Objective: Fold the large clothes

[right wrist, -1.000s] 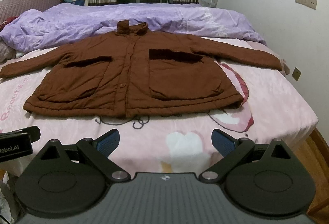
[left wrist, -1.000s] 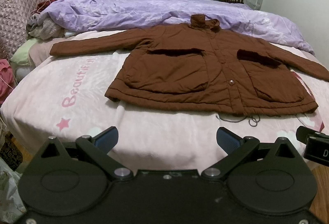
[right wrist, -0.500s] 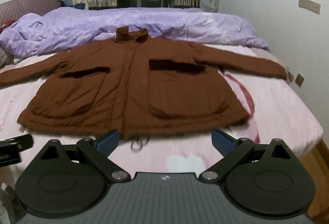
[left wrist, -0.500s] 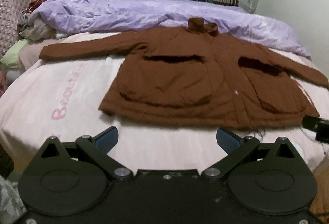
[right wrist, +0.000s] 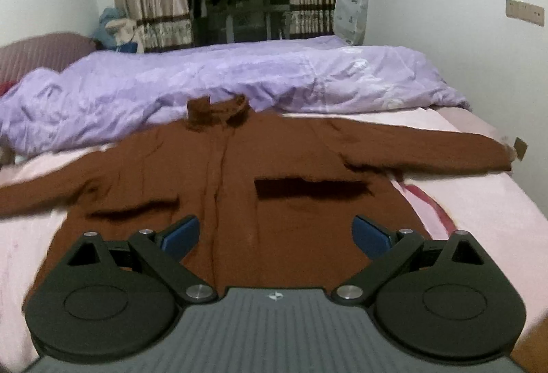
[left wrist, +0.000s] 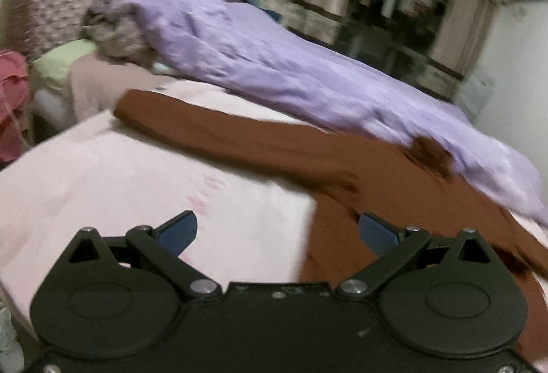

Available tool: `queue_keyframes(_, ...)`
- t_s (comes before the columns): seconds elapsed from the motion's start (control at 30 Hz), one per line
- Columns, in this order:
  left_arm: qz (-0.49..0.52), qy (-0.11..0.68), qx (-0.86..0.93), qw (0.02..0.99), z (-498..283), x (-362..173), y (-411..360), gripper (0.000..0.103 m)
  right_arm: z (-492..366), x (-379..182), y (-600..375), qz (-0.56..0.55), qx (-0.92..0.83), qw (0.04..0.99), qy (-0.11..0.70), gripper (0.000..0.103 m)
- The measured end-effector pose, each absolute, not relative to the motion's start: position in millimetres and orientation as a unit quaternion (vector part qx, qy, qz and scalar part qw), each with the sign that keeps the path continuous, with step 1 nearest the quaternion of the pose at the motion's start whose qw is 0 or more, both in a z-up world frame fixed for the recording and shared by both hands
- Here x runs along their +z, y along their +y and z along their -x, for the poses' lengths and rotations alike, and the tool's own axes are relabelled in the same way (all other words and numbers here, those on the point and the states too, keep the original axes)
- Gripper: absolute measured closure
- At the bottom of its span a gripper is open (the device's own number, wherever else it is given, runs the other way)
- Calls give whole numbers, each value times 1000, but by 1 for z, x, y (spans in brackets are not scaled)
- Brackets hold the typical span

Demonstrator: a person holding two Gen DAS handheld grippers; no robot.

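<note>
1. Left wrist view: pretty blurry, but the left gripper (left wrist: pixel 277 232) has its jaws wide apart and nothing in them. It hangs over the pink sheet (left wrist: pixel 137 174), right by the coat (left wrist: pixel 342 164) and the long sleeve (left wrist: pixel 205 130) stretching toward the pillows.
2. Right wrist view: the right gripper (right wrist: pixel 275 236) is also spread wide and empty, low over the coat's front. The coat lies flat, sleeves out, collar (right wrist: pixel 215 109) touching the purple duvet (right wrist: pixel 239 75).
3. What could go wrong, I'd guess: pinching only the top layer of that thick padding, so the fold drags lopsided, or catching the sheet along with it.
</note>
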State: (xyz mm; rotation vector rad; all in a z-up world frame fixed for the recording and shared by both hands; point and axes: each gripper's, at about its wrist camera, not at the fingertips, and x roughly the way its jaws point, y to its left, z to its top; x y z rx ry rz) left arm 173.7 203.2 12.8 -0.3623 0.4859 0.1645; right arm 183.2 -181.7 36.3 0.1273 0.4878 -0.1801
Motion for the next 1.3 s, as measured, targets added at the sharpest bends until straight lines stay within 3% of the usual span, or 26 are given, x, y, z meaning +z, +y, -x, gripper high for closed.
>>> queue_keyframes(0.23, 193, 223, 181, 938, -252, 2, 290, 1, -248, 29, -174, -51, -108, 963, 243, 0)
queue_keyframes(0.43, 283, 221, 228, 905, -305, -28, 363, 4, -295, 11, -163, -55, -107, 952, 282, 0)
queue_keyframes(0.87, 345, 224, 291, 864, -378, -68, 423, 8, -346, -19, -148, -30, -96, 941, 323, 0)
queue_keyframes(0.9, 338, 225, 295, 865, -381, -68, 424, 12, -348, -20, -147, -26, -95, 941, 325, 0)
queue_keyframes(0.97, 325, 229, 305, 865, -389, -69, 424, 30, -352, -23, -145, -22, -95, 940, 328, 0)
queue_keyframes(1.0, 323, 231, 305, 866, -392, -70, 426, 46, -353, -25, -145, -23, -94, 939, 330, 0)
queue_keyframes(1.1, 325, 231, 305, 865, -397, -70, 430, 51, -356, -29, -144, -27, -89, 936, 338, 0)
queue_keyframes(1.23, 331, 219, 285, 872, -396, -63, 429, 79, -357, -30, -145, -26, -86, 935, 342, 0)
queue_keyframes(1.3, 333, 201, 268, 881, -392, -51, 423, 87, -356, -30, -146, -27, -88, 936, 339, 0)
